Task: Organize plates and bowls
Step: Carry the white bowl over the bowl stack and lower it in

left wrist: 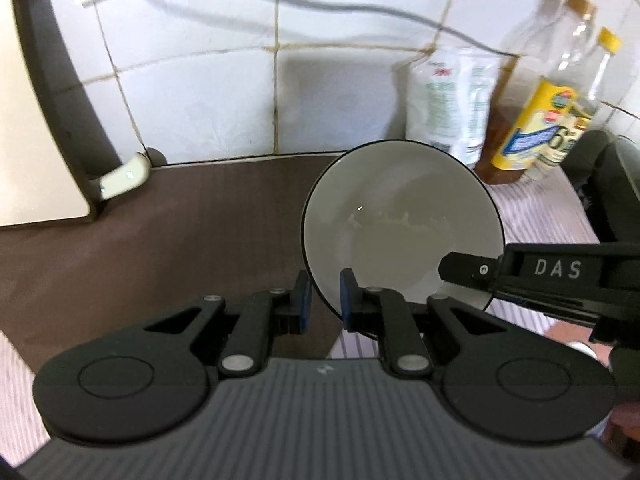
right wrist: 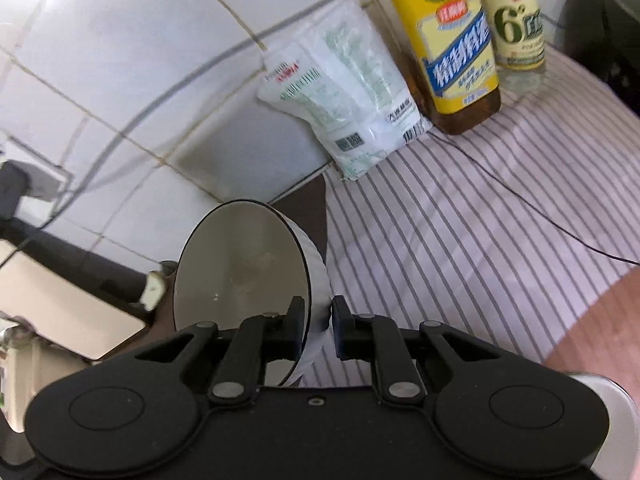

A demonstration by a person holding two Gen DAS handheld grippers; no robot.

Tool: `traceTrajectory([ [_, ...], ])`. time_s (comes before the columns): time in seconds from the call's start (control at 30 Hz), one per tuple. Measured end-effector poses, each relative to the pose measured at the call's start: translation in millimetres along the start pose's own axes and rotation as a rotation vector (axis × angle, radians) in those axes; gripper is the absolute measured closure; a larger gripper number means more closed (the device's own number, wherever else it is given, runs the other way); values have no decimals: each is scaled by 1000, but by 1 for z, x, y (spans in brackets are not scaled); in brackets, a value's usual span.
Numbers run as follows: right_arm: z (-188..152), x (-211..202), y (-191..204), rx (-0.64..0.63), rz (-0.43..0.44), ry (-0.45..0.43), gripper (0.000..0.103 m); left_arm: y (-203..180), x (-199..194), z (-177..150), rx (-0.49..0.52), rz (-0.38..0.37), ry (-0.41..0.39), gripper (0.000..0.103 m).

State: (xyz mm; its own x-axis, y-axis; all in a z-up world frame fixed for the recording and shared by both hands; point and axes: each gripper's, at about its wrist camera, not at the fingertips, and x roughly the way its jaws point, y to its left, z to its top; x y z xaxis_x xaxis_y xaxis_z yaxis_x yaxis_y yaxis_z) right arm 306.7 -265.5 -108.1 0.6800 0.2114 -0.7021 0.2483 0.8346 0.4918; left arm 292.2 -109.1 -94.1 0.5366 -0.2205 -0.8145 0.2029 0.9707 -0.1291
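A white bowl (left wrist: 400,216) with a thin dark rim hangs tilted above the brown counter (left wrist: 160,240), and both grippers hold it. My left gripper (left wrist: 325,300) is shut on the bowl's near-left rim, one blue pad inside and one outside. The right gripper (left wrist: 456,270) reaches in from the right and clamps the opposite rim. In the right wrist view the bowl (right wrist: 240,264) stands almost on edge, its wall pinched in my right gripper (right wrist: 319,320). A little pale residue lies in the bowl's bottom.
A white bag (right wrist: 348,92) leans on the tiled wall beside a yellow-labelled oil bottle (right wrist: 452,48) and a clear bottle (right wrist: 516,24). A striped cloth (right wrist: 460,220) covers the counter's right part. A cream appliance (left wrist: 36,120) stands at the left. A thin cable (right wrist: 520,200) crosses the cloth.
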Motion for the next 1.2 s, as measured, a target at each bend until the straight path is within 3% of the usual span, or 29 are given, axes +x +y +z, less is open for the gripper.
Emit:
traceTrajectory([
  [0.2,-14,-48,-1,-50,46,-34,85,-22,-50,-15,53,33,-44,90],
  [0.53,-54,-114,-32,-39,39,-45,84,-56,-100,-53,83,-26,-46,90],
  [0.8,-76,-144,-62,-17,12,-81,84,-87,-105,-82,86,-61,-16,90],
  [1.2,-96,-134,-116,45,8,-89,84,-123,-72,-100,114,-59,56,90],
])
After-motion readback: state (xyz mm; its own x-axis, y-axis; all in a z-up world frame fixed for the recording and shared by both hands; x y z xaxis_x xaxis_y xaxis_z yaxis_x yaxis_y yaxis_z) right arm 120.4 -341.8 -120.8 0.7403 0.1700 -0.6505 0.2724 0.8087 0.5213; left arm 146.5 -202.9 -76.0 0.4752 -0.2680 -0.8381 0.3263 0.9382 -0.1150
